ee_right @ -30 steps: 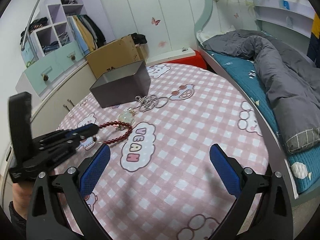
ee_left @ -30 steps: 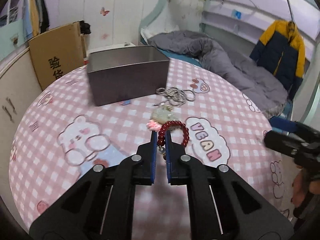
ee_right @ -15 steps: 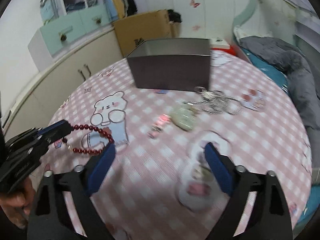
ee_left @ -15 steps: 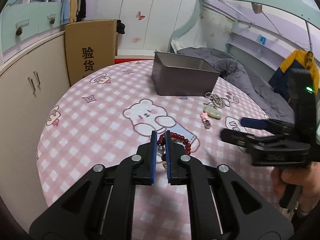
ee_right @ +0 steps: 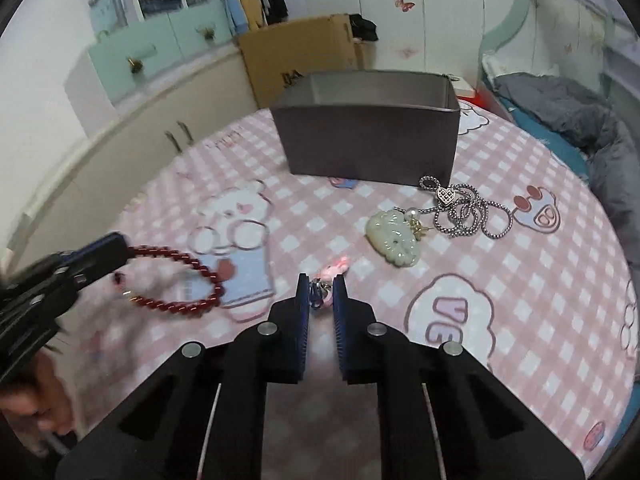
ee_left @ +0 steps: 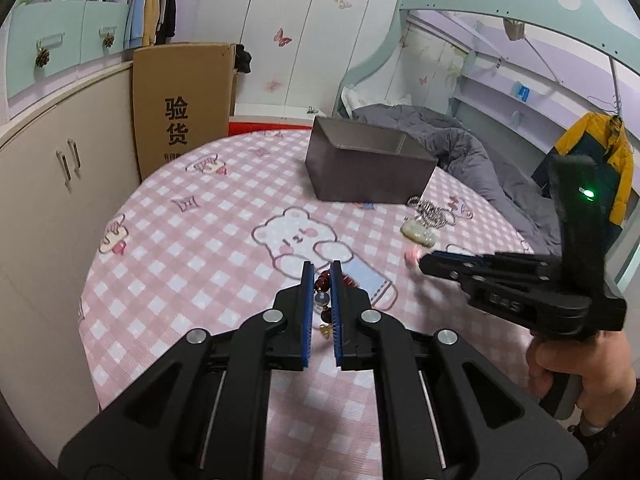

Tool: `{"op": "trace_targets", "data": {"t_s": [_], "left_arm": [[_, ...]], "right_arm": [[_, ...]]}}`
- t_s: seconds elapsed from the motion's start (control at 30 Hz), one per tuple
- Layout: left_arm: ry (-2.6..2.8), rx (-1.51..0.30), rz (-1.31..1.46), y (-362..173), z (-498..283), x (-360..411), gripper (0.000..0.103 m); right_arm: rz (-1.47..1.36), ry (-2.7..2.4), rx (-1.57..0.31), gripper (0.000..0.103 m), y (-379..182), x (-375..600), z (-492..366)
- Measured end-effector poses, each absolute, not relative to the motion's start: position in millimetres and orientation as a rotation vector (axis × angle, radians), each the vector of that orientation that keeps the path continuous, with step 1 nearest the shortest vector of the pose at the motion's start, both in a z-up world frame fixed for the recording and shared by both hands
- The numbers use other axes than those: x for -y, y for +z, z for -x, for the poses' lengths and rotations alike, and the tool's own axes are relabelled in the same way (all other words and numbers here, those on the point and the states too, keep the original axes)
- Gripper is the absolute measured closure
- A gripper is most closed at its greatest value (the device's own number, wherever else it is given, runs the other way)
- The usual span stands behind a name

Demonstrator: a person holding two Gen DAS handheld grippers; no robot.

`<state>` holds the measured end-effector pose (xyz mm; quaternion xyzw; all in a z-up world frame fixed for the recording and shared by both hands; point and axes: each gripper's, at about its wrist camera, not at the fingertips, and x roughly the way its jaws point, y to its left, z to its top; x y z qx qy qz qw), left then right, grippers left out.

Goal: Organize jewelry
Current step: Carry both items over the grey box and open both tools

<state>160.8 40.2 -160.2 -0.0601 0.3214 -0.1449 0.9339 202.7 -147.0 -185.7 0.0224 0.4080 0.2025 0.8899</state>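
My left gripper (ee_left: 321, 276) is shut on a red bead bracelet (ee_left: 322, 285), held above the pink checked table; the bracelet hangs from it in the right wrist view (ee_right: 176, 280). My right gripper (ee_right: 321, 285) is shut on a small pink charm (ee_right: 334, 270) low over the table. A pale green jade pendant (ee_right: 394, 240) and a silver chain necklace (ee_right: 464, 212) lie in front of the open grey box (ee_right: 368, 148). The box also shows in the left wrist view (ee_left: 368, 168).
A cardboard carton (ee_left: 182, 112) stands behind the table at the left, beside beige cabinets (ee_left: 56, 184). A bed with a grey duvet (ee_left: 472, 148) lies beyond the table's right edge. The tablecloth (ee_left: 208, 232) shows bear prints.
My right gripper has moved down to the pink charm and shut on it. My left gripper has carried the bracelet left, away from the other jewelry.
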Motion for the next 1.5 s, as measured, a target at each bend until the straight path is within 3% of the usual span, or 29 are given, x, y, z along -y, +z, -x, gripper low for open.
{"op": "trace_targets", "data": {"t_s": [0.3,0.73,1.2,1.4,1.43,1.47,1.5], "left_arm": [[-0.335,-0.570,0.115,-116,-166,-36,0.095],[-0.381,-0.453,0.059,-43,-211,-17,0.095],[-0.439,-0.569,0.030,-32,-313,20,0.095],[-0.450,-0.653,0.021,-52,-348,29,0.093],[-0.438,-0.685,0.024,-60,-357,29,0.075],[-0.425,-0.699,0.026,-64,-361,27,0.028],[-0.405,-0.686,0.031,-67,-363,24,0.010]], "right_arm": [[-0.171,0.523,-0.684,0.093,-108,188,-185],[-0.123,0.526,-0.551,0.093,-25,204,-211],[-0.147,0.536,-0.669,0.093,-27,185,-317],[-0.168,0.515,-0.760,0.089,-59,187,-359],[-0.182,0.510,-0.784,0.069,-67,189,-364],[-0.198,0.502,-0.801,0.029,-75,192,-369],[-0.219,0.481,-0.808,0.007,-81,196,-373]]}}
